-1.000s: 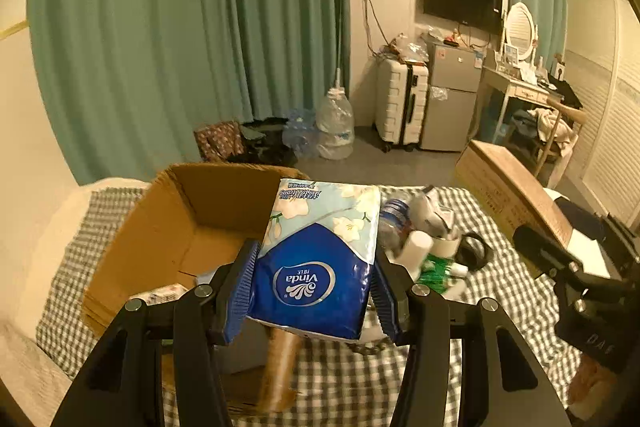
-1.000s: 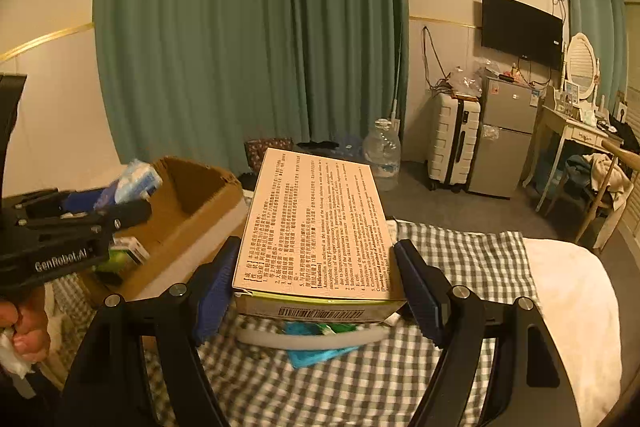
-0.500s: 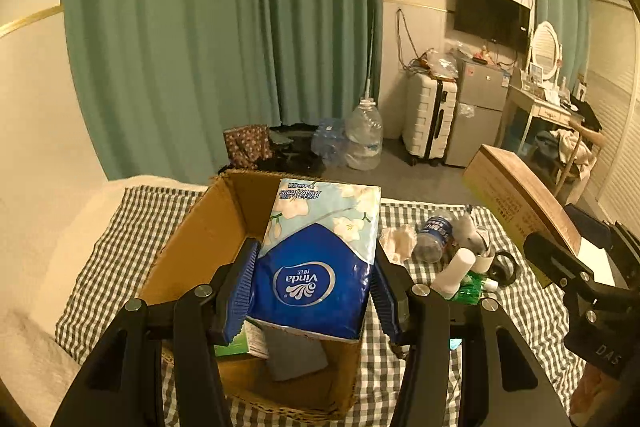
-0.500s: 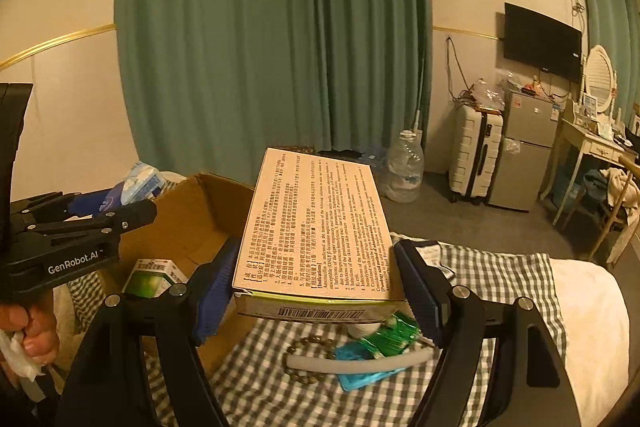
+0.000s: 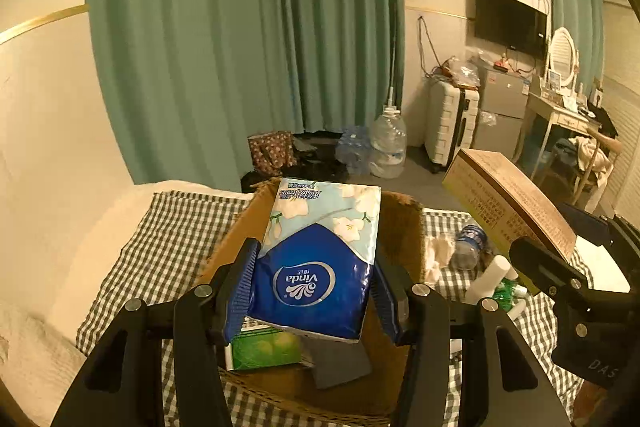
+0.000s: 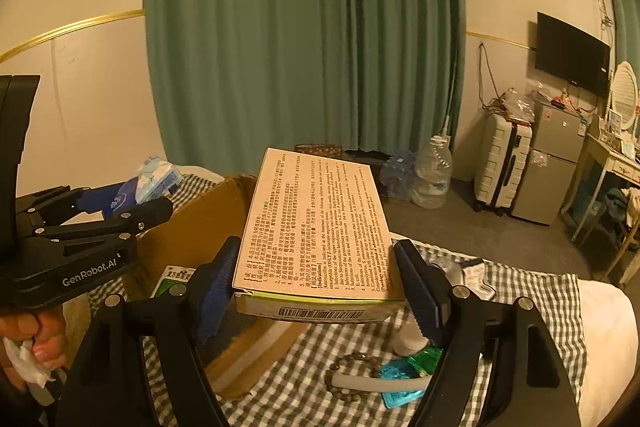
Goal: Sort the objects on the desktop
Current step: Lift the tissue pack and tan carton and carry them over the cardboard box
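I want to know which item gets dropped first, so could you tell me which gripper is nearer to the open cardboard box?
Left. The left gripper, holding the tissue pack, hangs over the cardboard box. The right gripper, holding the printed carton, is beside the box's right edge.

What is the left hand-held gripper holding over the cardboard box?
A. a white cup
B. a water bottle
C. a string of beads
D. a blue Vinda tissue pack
D: the left hand-held gripper has its blue pads pressed on both sides of the blue Vinda tissue pack, above the open cardboard box.
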`<state>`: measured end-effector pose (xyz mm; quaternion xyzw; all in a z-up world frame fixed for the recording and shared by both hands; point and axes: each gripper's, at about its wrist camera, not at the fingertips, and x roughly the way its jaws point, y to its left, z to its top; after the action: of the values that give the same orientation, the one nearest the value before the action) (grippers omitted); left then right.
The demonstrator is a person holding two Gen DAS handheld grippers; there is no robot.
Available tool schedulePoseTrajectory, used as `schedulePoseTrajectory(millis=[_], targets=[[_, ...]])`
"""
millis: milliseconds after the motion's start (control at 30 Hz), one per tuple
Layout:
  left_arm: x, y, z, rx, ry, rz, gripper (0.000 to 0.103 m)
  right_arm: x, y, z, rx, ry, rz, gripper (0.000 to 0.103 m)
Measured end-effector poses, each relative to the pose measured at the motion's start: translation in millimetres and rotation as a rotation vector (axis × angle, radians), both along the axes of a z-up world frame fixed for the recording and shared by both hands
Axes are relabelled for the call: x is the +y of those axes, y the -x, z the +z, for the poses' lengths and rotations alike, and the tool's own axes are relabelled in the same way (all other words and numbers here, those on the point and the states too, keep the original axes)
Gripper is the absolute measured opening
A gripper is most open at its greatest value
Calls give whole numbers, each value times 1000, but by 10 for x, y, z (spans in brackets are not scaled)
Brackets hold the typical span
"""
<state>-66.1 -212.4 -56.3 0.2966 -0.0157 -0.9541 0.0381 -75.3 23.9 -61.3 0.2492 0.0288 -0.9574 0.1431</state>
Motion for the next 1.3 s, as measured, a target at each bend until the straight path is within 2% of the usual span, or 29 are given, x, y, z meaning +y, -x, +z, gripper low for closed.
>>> schedulePoseTrajectory(millis=[300, 567, 933, 1300], targets=[[-226, 65, -86, -14, 46, 34, 54, -245, 112, -56, -12, 0, 45, 76], [-381, 153, -178, -32, 1, 40, 54, -422, 231, -162, -35, 3, 77, 76], [-474, 401, -440, -134, -30, 57, 54, -632, 545, -285, -71, -27, 97, 76], [-592, 715, -856, -285, -54, 100, 54, -855, 995, -571, -176, -76, 109, 76]])
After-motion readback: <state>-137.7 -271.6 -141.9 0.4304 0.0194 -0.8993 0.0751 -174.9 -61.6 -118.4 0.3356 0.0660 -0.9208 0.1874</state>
